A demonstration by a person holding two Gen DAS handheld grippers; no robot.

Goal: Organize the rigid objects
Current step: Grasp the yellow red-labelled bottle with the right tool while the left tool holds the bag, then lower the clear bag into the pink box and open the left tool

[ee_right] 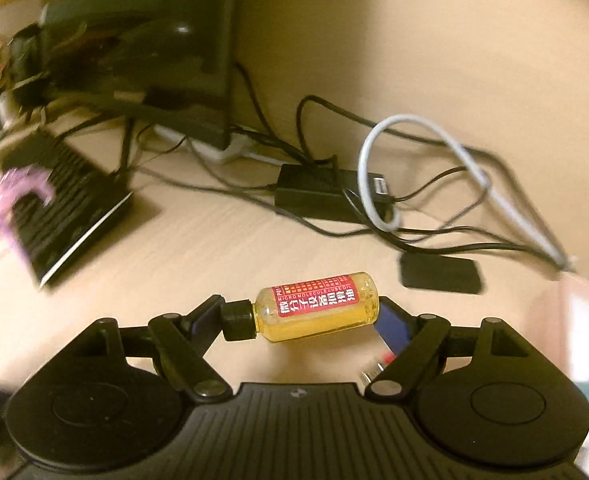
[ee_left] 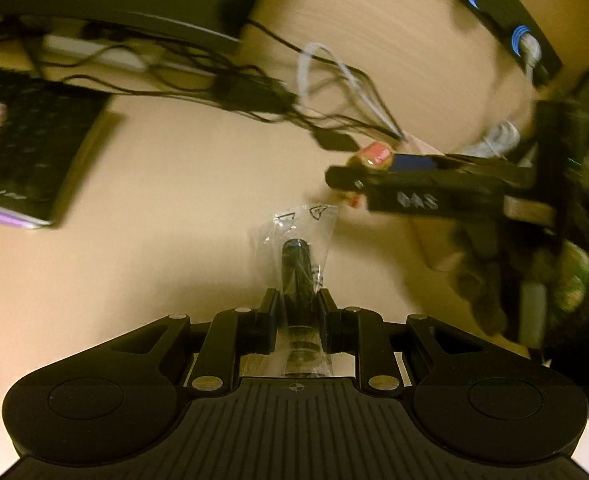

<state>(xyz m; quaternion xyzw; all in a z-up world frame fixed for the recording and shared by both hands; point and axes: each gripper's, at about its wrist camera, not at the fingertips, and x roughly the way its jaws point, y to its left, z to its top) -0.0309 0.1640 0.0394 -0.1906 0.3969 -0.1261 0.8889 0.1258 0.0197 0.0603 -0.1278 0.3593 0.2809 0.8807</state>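
Left wrist view: left tongs (ee_left: 297, 304) are clamped on a dark cylinder in a clear bag (ee_left: 299, 268) with recycling triangles, above the counter (ee_left: 166, 216). Right wrist view alone reads "MICRO MOLECULE LUBE OIL" on the yellow oil bottle (ee_right: 316, 307), gripped end to end by the right tongs (ee_right: 303, 312).

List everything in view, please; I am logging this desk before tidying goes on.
Oil bottle: one, yellow liquid, red label, black cap, lying sideways between the right gripper's fingers.
Bagged cylinder: one, black, in clear plastic, clamped in the left gripper.
Keyboard: one, black, left on the desk.
Cables: several, black and one white, tangled mid-desk.
Adapter box: one, black, among the cables.
Flat pad: one, black, right of the bottle.
Desk: one, pale wood.
Left gripper: black, shut.
Right gripper: black, around the bottle.
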